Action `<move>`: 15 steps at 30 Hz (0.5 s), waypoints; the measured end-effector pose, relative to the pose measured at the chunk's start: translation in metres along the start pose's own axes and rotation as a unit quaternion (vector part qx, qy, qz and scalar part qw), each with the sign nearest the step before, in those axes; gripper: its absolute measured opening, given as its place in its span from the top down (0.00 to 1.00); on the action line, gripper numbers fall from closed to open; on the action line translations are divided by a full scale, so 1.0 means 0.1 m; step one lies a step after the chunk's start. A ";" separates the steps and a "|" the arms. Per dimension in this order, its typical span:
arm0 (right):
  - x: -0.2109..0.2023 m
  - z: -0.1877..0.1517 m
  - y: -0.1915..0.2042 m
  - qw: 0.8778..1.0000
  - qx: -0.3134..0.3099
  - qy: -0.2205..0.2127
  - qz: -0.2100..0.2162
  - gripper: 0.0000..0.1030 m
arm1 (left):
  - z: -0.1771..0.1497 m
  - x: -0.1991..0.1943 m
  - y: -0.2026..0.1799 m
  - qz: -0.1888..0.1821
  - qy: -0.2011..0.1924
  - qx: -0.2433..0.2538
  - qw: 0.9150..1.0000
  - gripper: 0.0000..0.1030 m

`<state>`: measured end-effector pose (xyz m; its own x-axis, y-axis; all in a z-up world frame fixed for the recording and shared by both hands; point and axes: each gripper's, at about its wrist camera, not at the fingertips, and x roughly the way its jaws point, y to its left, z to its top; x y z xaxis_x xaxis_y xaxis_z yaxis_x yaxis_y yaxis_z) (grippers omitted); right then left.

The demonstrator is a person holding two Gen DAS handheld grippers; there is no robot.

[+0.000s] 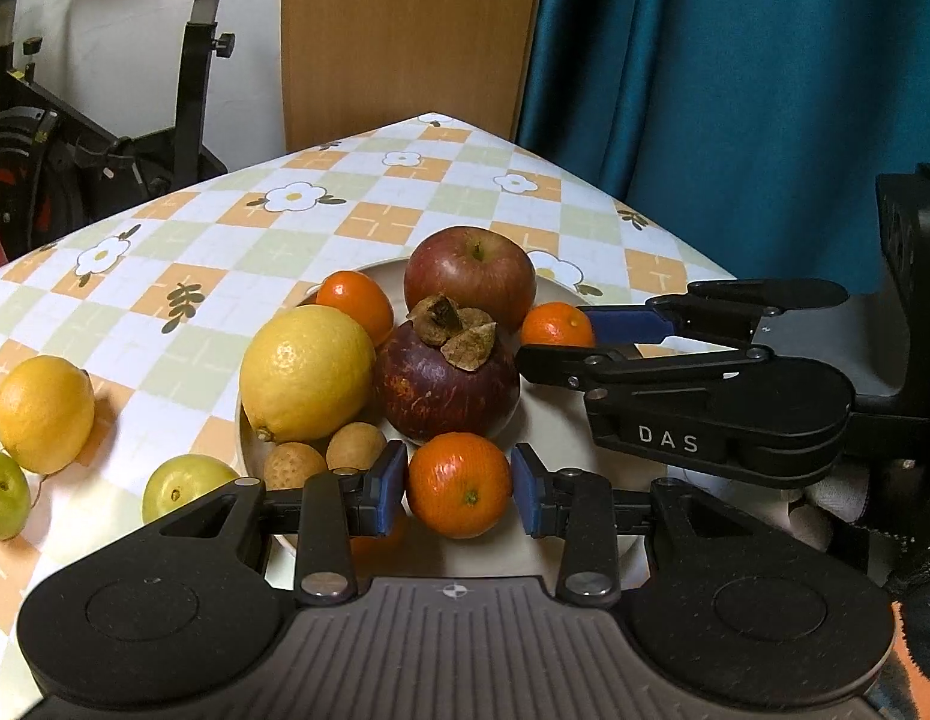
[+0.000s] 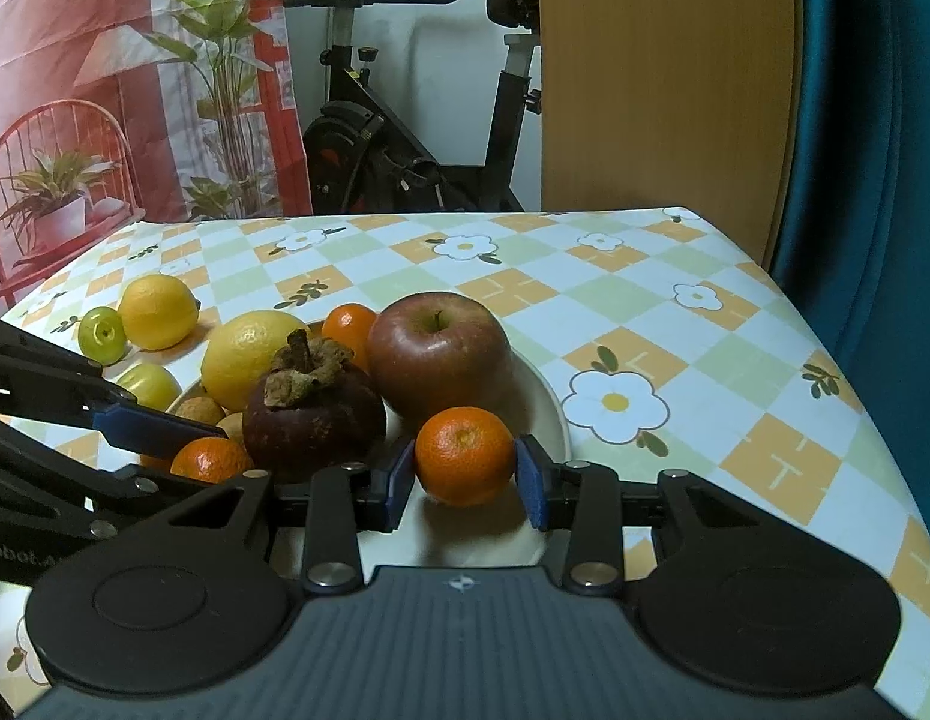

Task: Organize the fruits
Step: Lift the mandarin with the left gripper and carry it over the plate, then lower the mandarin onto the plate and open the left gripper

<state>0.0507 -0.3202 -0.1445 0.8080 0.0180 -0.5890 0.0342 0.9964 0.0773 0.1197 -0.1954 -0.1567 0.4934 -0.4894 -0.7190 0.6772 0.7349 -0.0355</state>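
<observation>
Checkered, flower-print tabletop (image 2: pixel 645 312) carries a white plate (image 2: pixel 549 414) crowded with an apple (image 2: pixel 438 351), a lemon (image 2: pixel 246 348), a mangosteen (image 2: pixel 315 414) and small oranges. Off the plate on the cloth: a second lemon (image 2: pixel 158 311) and two green fruits (image 2: pixel 102 333). Left gripper (image 1: pixel 459 483) is clamped on one small orange (image 1: pixel 459 483) at the plate's near edge; right gripper (image 2: pixel 465 468) is clamped on another small orange (image 2: pixel 465 456) over the plate, beside the apple.
</observation>
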 end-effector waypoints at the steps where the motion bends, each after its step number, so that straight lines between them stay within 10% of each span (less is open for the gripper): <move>1: 0.00 0.00 0.00 1.000 0.001 0.001 -0.001 0.62 | 0.00 0.00 0.00 0.002 -0.001 0.002 1.000 0.61; 11: 0.00 0.00 0.02 1.000 -0.002 -0.001 -0.011 0.59 | 0.03 -0.01 0.04 0.007 -0.010 -0.008 1.000 0.60; 15: -0.03 0.01 0.04 1.000 -0.007 -0.005 -0.014 0.59 | 0.04 -0.08 0.10 -0.001 -0.019 -0.025 1.000 0.45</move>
<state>0.0489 -0.3162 -0.1414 0.8127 -0.0106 -0.5825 0.0489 0.9975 0.0501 0.1250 -0.1862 -0.1485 0.5128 -0.5071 -0.6928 0.6500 0.7564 -0.0726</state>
